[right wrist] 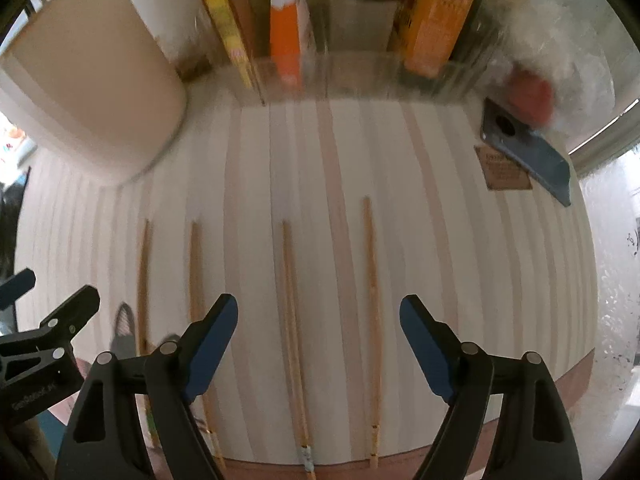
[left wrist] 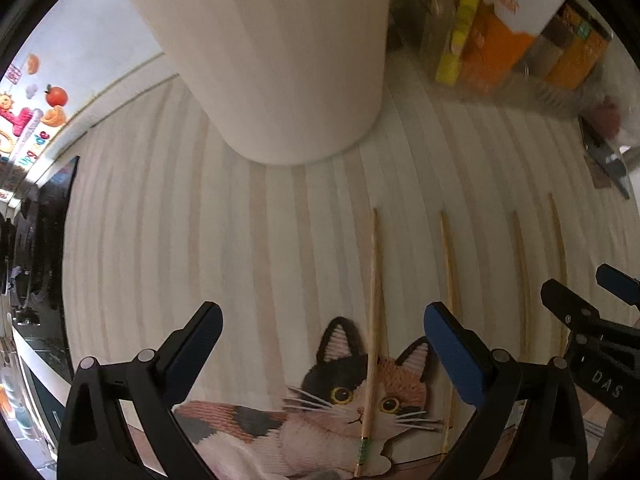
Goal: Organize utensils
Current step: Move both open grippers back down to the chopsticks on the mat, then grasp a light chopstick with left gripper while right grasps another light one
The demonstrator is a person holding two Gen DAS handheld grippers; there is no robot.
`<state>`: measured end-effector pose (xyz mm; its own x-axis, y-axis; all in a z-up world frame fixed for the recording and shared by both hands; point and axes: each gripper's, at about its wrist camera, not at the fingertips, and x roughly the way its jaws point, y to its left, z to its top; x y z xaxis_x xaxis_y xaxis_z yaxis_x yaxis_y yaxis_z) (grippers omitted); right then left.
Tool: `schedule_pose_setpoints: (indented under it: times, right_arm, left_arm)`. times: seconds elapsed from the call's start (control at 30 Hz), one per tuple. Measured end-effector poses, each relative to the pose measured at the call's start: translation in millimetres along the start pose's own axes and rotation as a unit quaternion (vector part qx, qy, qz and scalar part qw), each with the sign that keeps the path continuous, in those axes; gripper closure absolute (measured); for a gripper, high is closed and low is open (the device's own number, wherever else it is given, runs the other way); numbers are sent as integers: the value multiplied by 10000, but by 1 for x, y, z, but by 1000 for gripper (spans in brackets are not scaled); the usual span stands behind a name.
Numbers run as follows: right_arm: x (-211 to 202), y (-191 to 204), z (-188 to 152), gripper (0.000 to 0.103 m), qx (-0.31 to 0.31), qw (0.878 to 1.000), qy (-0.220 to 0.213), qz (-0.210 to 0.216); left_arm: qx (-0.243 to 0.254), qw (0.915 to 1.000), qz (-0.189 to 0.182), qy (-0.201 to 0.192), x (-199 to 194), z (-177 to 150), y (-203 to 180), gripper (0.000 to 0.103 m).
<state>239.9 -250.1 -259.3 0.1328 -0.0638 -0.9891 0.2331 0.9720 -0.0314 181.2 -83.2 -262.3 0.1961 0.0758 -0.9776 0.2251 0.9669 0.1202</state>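
Note:
Several wooden chopsticks lie side by side on a striped placemat (right wrist: 320, 160). In the left wrist view one chopstick (left wrist: 371, 320) lies between my open left gripper's (left wrist: 324, 328) fingers, crossing a cat picture (left wrist: 340, 400); another chopstick (left wrist: 450, 264) lies by the right finger. In the right wrist view two chopsticks (right wrist: 294, 320) (right wrist: 372, 300) lie between the fingers of my open right gripper (right wrist: 318, 316); two more chopsticks (right wrist: 143, 280) (right wrist: 196, 280) lie to its left. A tall beige cup (left wrist: 272, 52) stands at the back, also in the right wrist view (right wrist: 100, 84). Both grippers hold nothing.
A clear organizer with boxes and packets (right wrist: 360, 28) stands at the back of the mat. A dark phone (right wrist: 528, 152) lies at the back right on a small brown card (right wrist: 504, 172). The right gripper shows at the left view's right edge (left wrist: 592, 320).

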Motion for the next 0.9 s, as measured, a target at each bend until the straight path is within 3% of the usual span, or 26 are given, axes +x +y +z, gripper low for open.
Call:
schedule_pose_setpoints:
  times: [0.13,0.27,0.4,0.57,0.63,0.9]
  right_arm:
    - [10,3,-8,20,-103,9997,216,-54]
    - [18,4,-16,21,-146,9992,363,-82]
    - [24,3,-21,23,-146,9989,441,-79]
    - [30,3,-28,27,-138,9984,538,-81]
    - [33,3,-31,29,-123,9982,584,-58]
    - [52,-3,-46,50,21,9971,758,-52]
  left_arm:
    - [92,9998,-94,163,13,-5,-6,4]
    - [139,9993,-169,303,23,-8,-10,29]
    - [179,9991,-171,337,30,-10,-15,45]
    - [172,9986,-190,458,41,-15,-18,81]
    - [155,9988,-206,422,44,-16,-15,91]
    - [-34,9989,-171,425,47,-14,9,97]
